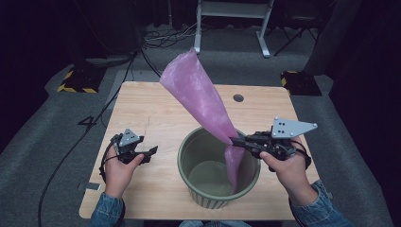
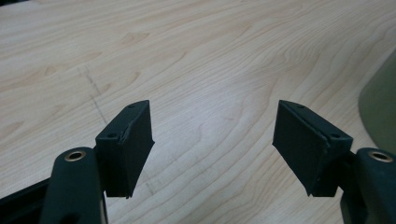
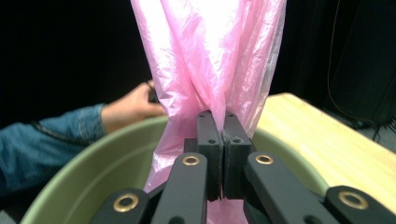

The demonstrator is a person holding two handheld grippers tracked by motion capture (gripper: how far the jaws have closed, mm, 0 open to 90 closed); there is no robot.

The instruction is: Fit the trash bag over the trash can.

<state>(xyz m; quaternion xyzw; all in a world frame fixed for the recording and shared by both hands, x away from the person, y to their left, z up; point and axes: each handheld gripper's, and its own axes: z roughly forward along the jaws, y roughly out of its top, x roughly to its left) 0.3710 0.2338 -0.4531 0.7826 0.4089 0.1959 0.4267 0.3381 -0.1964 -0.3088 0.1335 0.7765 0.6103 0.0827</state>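
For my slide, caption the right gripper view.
Right gripper shut on a pink plastic bag, over a green bin.

Light wooden table [image 1: 156,109] with green bucket [image 1: 208,196] on it.

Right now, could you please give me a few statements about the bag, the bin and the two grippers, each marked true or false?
1. The right gripper is shut on the pink bag. True.
2. The left gripper holds the bag's other edge. False: its jaws stand open over bare table, with nothing between them.
3. The lower end of the bag hangs inside the green bin. True.
4. The bin lies tipped on its side. False: it stands upright on the table.
5. The bag is blue. False: it is pink.
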